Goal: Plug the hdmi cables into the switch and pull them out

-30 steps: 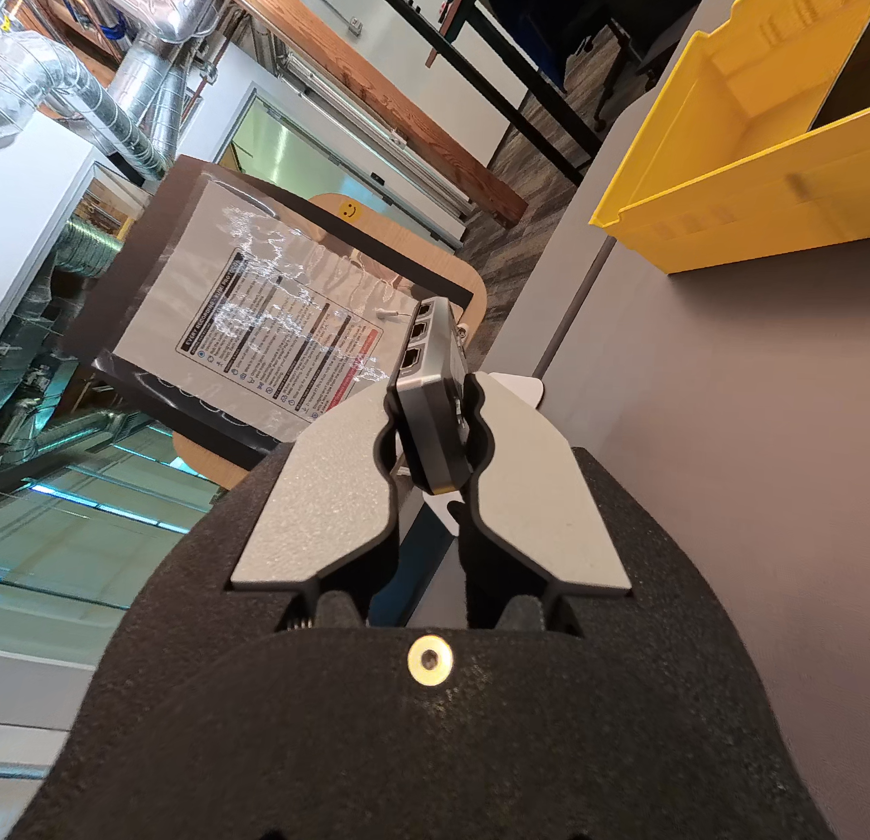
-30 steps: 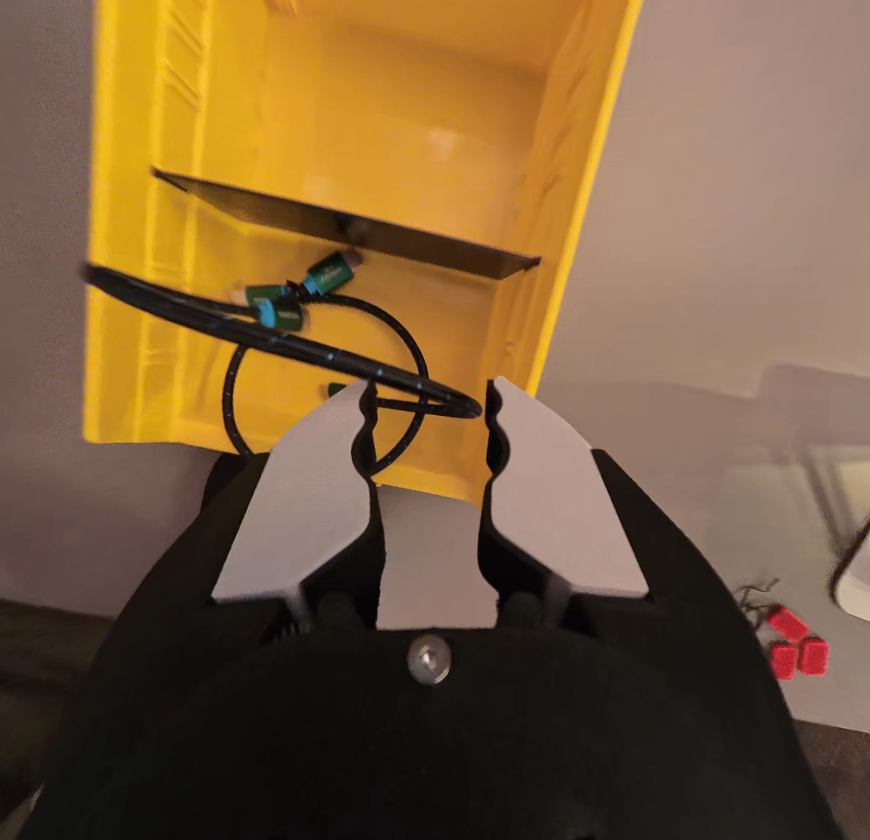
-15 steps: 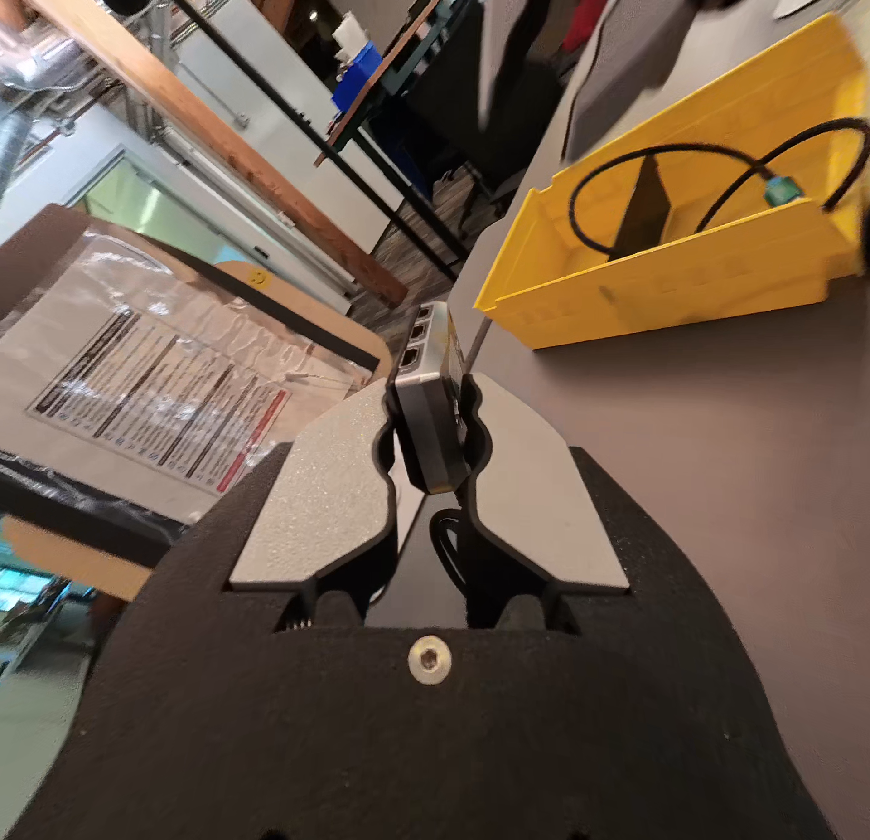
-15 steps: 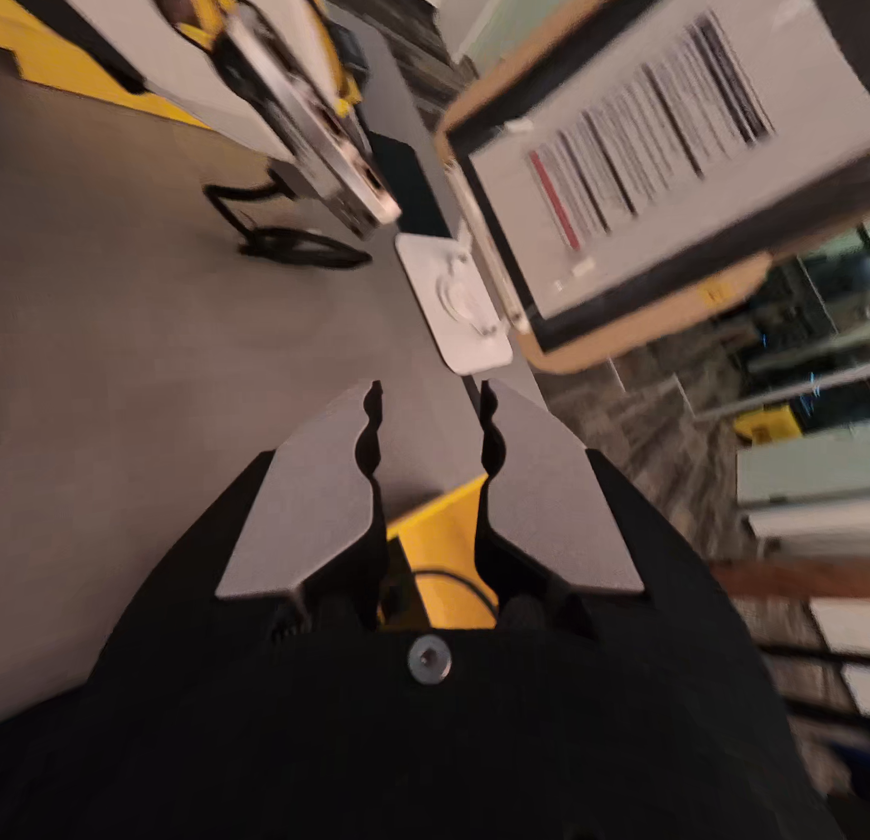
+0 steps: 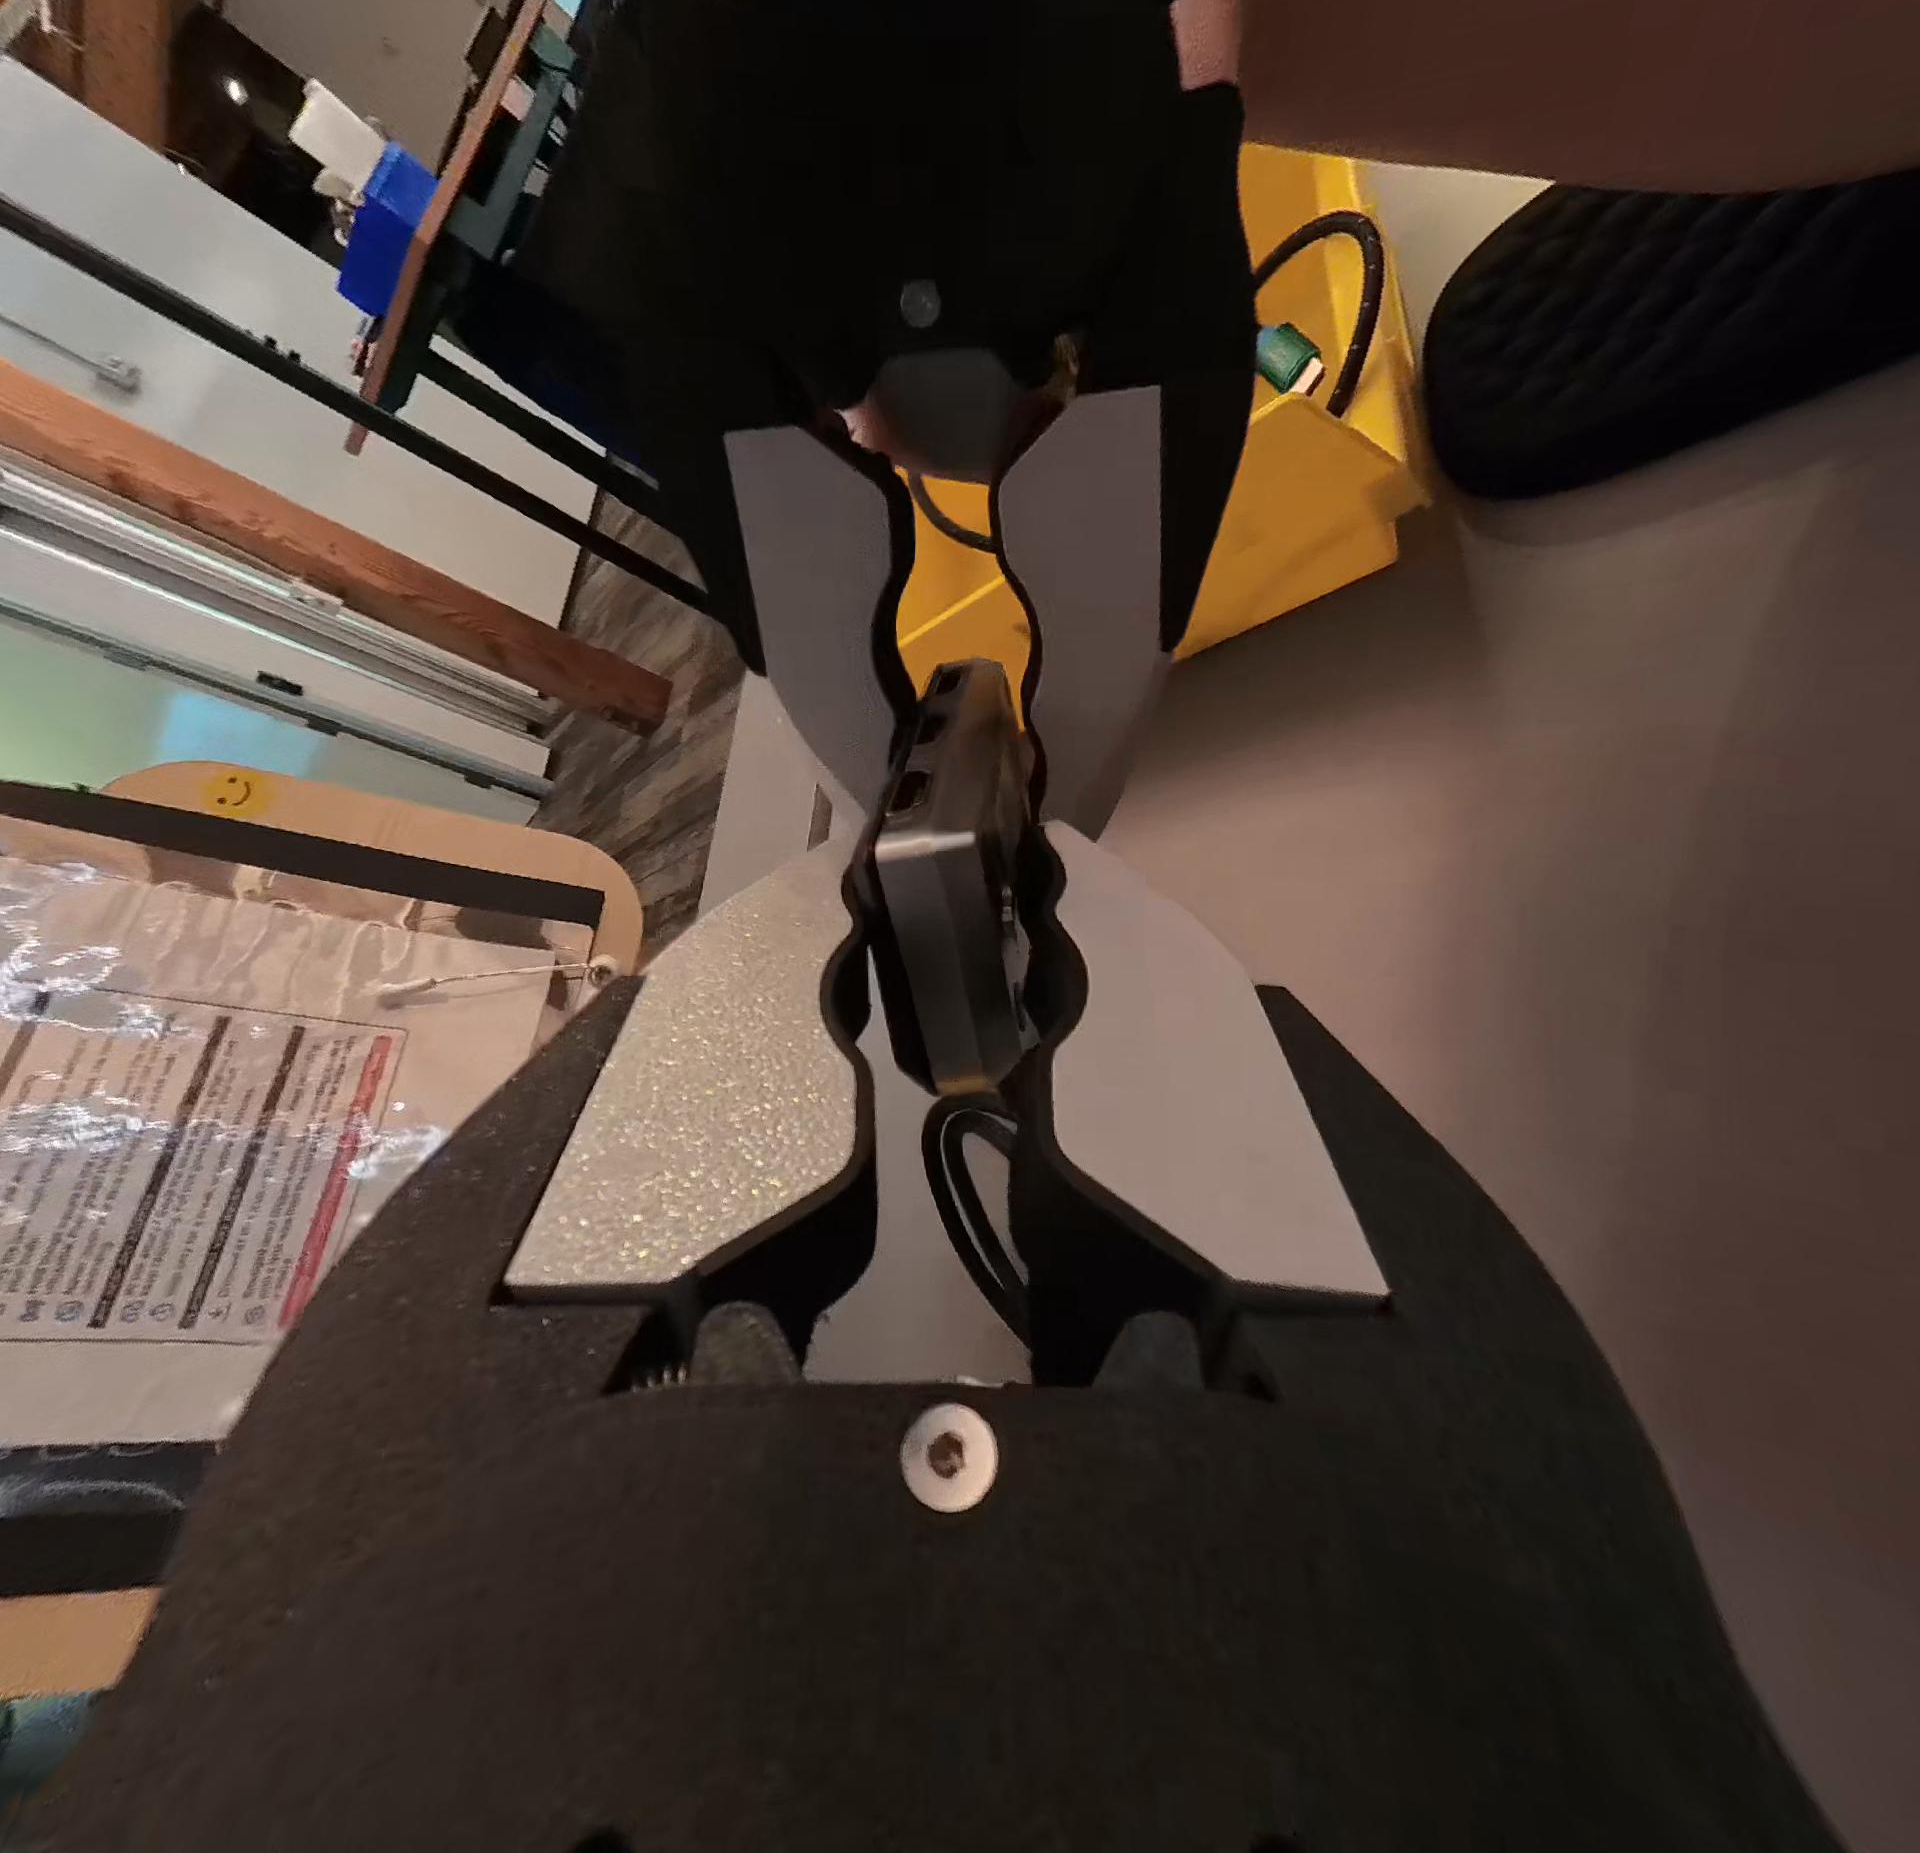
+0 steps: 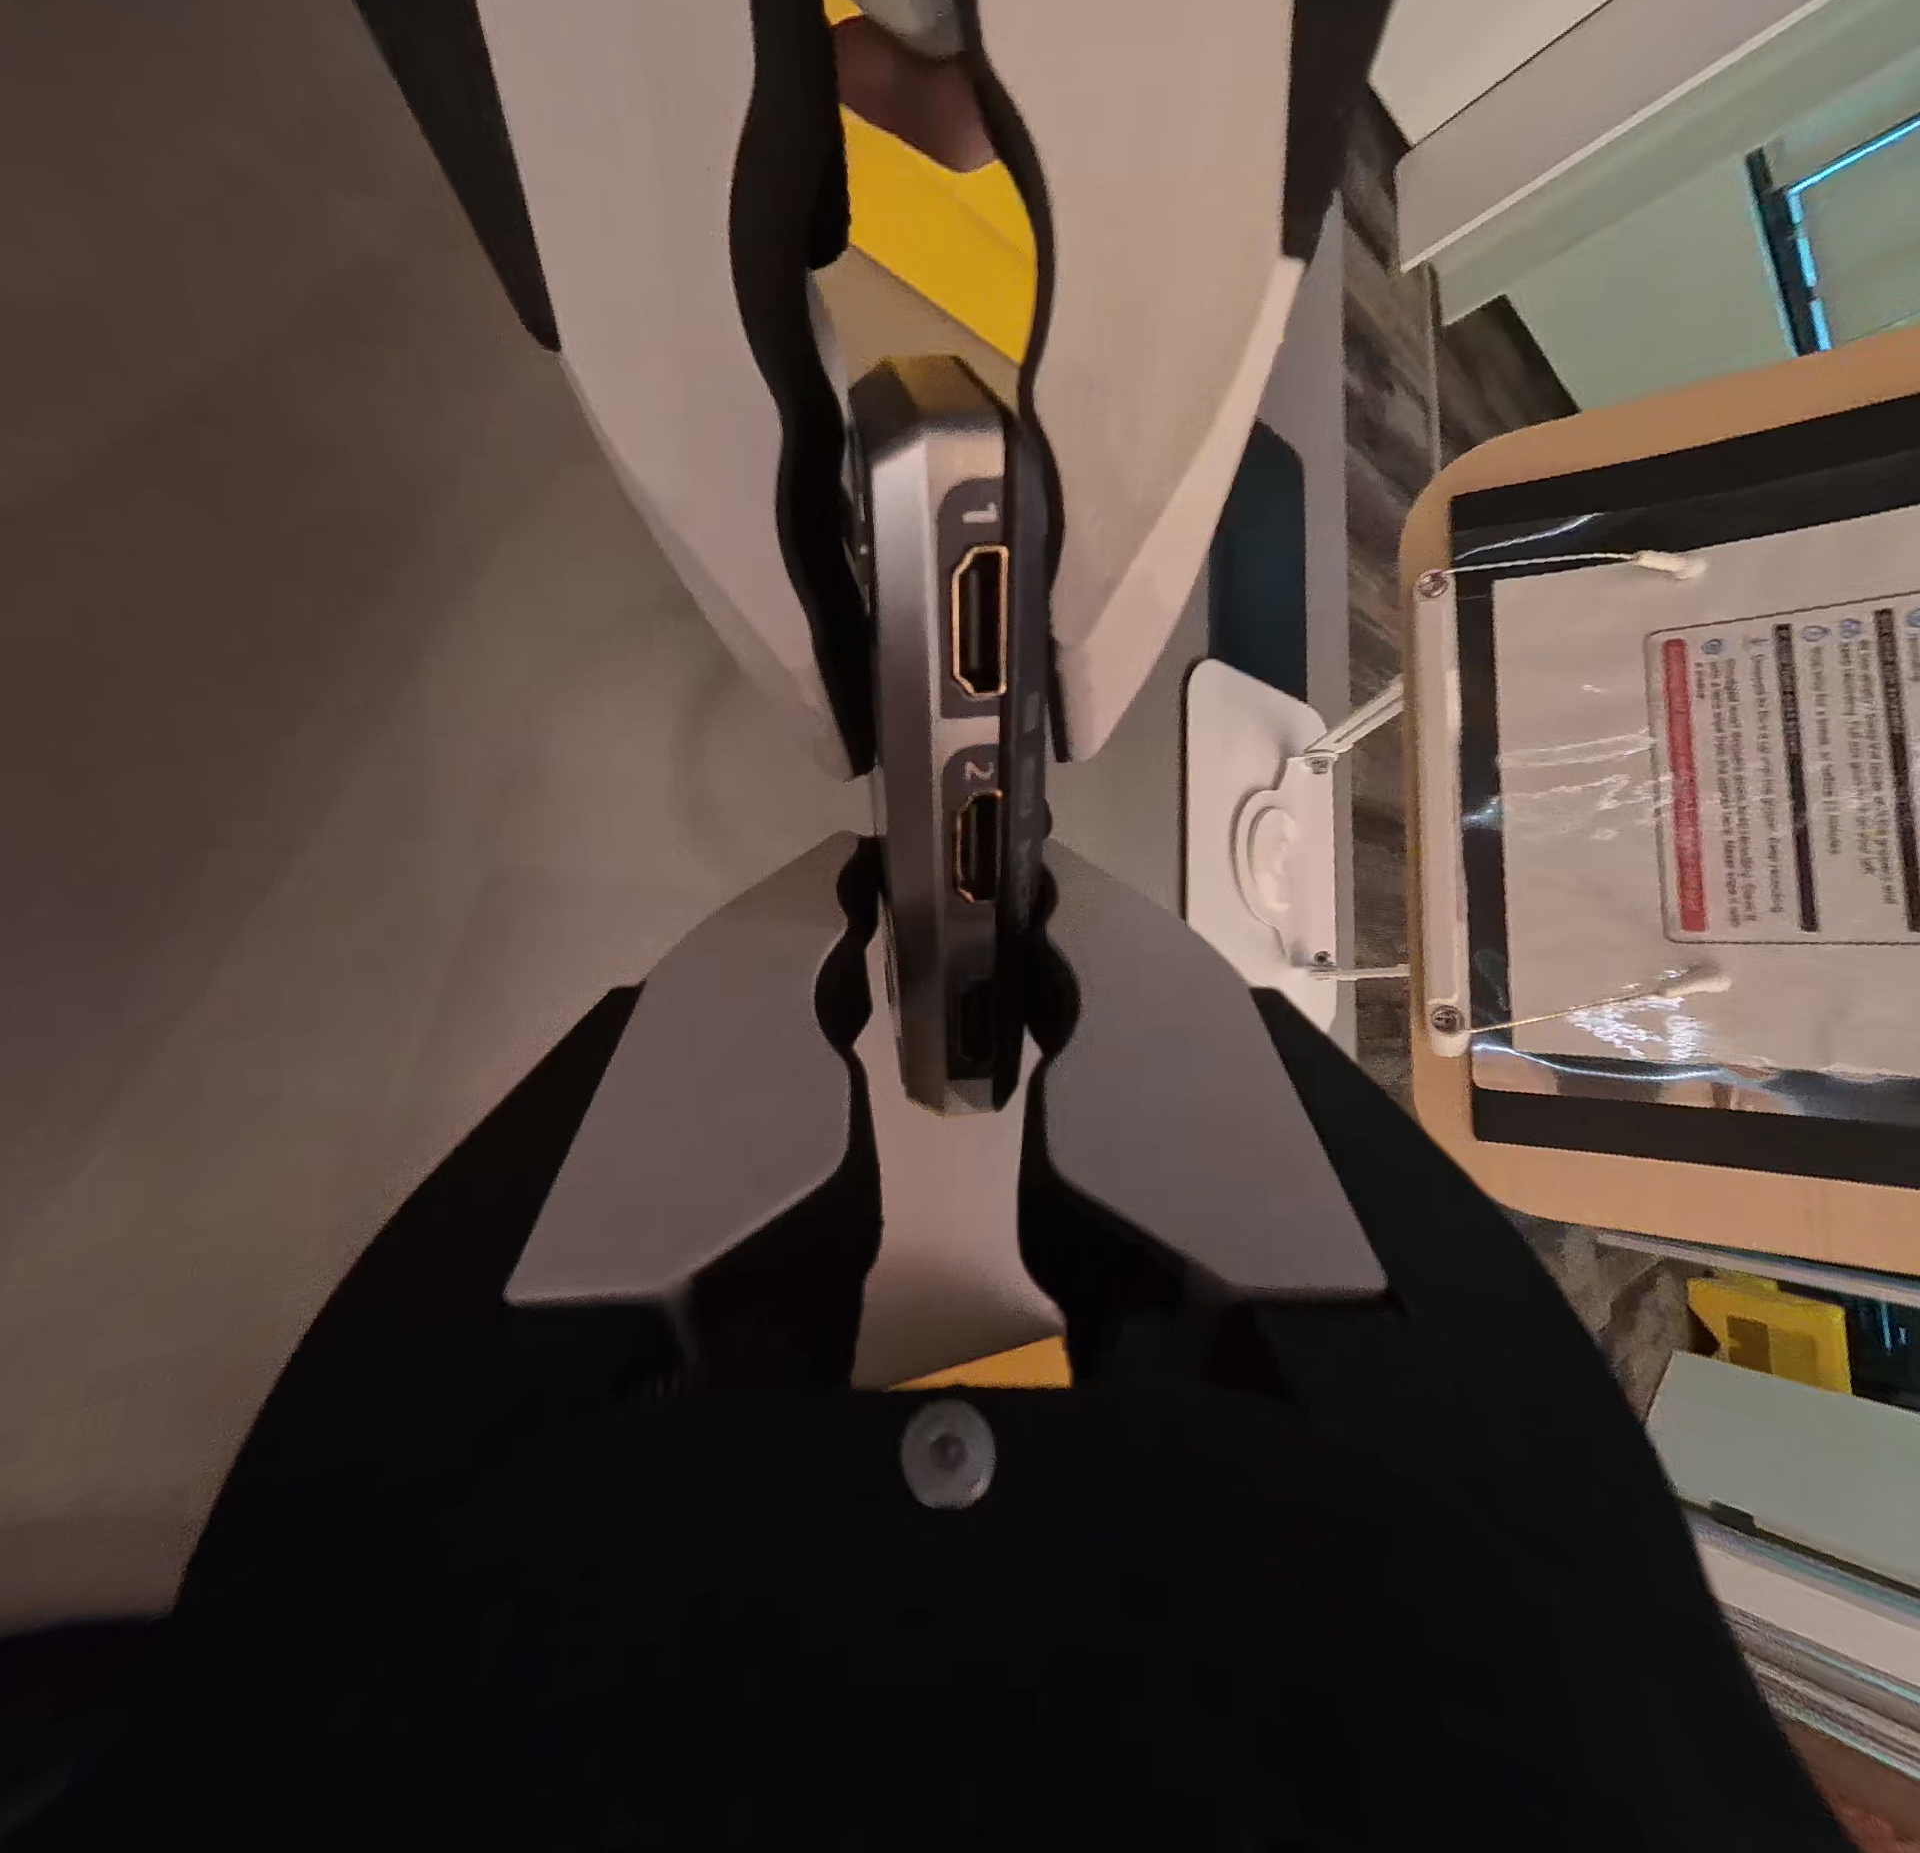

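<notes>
Left tongs [image 5: 951, 956] clamp the switch [image 5: 951, 868]; right tongs [image 6: 951, 930] straddle its 12 o'clock end, contact unclear. Rigid, smooth casing: I grip flat faces.

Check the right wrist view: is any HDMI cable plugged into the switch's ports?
No, the visible ports on the switch are empty, showing open gold-rimmed sockets.

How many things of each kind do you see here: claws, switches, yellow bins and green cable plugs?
Claws: 2, the left claw and the right claw
Switch: 1, held between both claws
Yellow bin: 1
Green cable plug: 1 in view
Total: 5
</notes>
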`<state>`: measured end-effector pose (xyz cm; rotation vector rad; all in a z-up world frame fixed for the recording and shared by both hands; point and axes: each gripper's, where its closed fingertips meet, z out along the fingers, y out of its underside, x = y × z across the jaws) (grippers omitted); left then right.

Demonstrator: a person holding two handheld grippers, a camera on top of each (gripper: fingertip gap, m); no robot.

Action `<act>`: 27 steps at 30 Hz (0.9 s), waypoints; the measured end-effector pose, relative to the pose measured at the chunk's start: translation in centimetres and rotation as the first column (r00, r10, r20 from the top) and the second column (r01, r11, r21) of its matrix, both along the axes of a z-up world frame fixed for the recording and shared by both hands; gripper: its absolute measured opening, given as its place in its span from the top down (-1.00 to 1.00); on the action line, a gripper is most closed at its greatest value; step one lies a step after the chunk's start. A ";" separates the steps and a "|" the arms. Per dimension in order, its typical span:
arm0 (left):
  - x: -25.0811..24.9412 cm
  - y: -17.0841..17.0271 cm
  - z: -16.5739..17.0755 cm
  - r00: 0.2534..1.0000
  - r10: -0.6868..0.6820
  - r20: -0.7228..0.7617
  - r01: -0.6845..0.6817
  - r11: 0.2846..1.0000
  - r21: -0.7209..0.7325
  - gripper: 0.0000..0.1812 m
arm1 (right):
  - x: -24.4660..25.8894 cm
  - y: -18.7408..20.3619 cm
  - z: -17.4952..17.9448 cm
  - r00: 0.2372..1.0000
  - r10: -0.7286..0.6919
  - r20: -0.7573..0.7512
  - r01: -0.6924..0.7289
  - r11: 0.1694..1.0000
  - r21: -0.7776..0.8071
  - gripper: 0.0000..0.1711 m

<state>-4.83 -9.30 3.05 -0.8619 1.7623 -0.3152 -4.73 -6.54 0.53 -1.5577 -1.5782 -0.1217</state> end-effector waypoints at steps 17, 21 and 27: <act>-4.2 2.8 7.5 0.933 0.205 0.295 -0.132 0.959 -0.250 0.12 | 9.7 1.1 11.5 0.885 -0.312 -0.346 0.414 0.867 0.278 0.74; -4.6 3.0 7.8 0.929 0.218 0.298 -0.142 0.956 -0.257 0.10 | 14.0 -1.2 15.9 0.816 -0.329 -0.475 0.529 0.756 0.385 0.74; -4.3 3.1 7.3 0.934 0.232 0.271 -0.150 0.945 -0.290 0.05 | 19.7 -4.8 18.3 0.721 -0.416 -0.555 0.664 0.645 0.379 0.74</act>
